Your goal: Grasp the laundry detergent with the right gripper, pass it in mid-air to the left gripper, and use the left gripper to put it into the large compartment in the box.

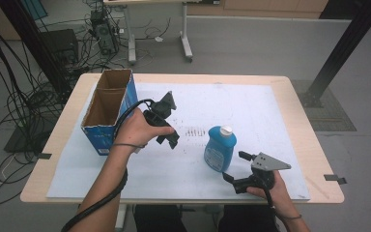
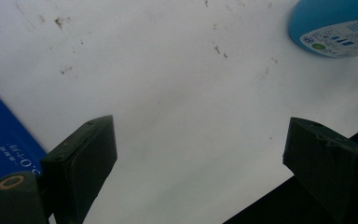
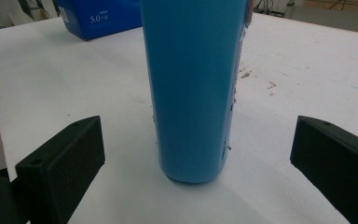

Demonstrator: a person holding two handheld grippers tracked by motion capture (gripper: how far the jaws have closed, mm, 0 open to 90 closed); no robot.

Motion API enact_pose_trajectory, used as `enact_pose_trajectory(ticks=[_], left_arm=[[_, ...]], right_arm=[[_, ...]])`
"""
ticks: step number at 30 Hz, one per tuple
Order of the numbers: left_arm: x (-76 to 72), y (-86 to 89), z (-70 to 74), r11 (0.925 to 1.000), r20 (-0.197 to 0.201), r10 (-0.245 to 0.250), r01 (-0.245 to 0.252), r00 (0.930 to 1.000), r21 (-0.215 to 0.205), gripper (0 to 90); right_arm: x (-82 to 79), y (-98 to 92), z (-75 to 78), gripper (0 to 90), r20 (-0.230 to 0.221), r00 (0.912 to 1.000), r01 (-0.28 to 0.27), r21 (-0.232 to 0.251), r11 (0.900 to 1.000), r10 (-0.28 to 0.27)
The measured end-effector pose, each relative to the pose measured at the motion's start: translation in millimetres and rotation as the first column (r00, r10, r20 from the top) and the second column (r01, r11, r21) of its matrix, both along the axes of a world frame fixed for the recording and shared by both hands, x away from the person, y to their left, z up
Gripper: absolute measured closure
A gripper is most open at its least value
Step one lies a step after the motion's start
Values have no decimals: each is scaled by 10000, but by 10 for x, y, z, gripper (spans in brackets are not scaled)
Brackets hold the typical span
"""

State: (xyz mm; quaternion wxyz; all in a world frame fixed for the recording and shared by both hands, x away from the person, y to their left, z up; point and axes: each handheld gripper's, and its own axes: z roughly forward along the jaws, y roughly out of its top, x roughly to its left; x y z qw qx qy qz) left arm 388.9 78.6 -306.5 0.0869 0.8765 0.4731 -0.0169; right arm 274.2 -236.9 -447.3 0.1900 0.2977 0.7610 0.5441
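A blue bottle [image 1: 220, 149] with a white cap stands upright on the white sheet [image 1: 251, 111], right of centre. My right gripper [image 1: 236, 167] sits just in front of it near the table's front edge, jaws wide apart. In the right gripper view the bottle [image 3: 193, 88] stands in the gap of the right gripper [image 3: 196, 126], and neither pad touches it. My left gripper [image 1: 170, 137] hangs over the sheet to the left of the bottle, tilted down. In the left gripper view the left gripper [image 2: 200, 127] is open with nothing between its jaws, and the bottle [image 2: 335, 25] lies at the top right.
A blue cardboard box [image 1: 107, 110] with its top open stands at the table's left side; it appears as the box [image 3: 100, 16] far behind the bottle and as the box [image 2: 2, 140] at the left edge. Small brown specks [image 1: 191, 131] mark the sheet. Cables and desk legs lie beyond the table.
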Motion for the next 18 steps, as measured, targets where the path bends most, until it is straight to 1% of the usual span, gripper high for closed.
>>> enact_pose_trajectory(ticks=[2,8,11,13,18], left_arm=[[-4,3,-2,10000,-1,4,-4,10000,6,100],[-12,14,-9,10000,-41,12,-12,10000,68,101],[-12,17,-9,10000,-41,36,-36,10000,68,100],[-9,17,-7,10000,-58,50,-49,10000,81,100],[-2,23,11,10000,-17,24,-24,10000,96,100]], right_arm=[[-3,4,-18,23,81,10000,-38,2,10000,38],[-3,8,-101,23,122,9999,2,257,9997,-5],[1,21,-120,23,143,9999,-32,229,9997,29],[-1,35,-130,23,184,9997,-142,357,9993,136],[8,62,-165,24,223,9997,-141,380,9992,133]])
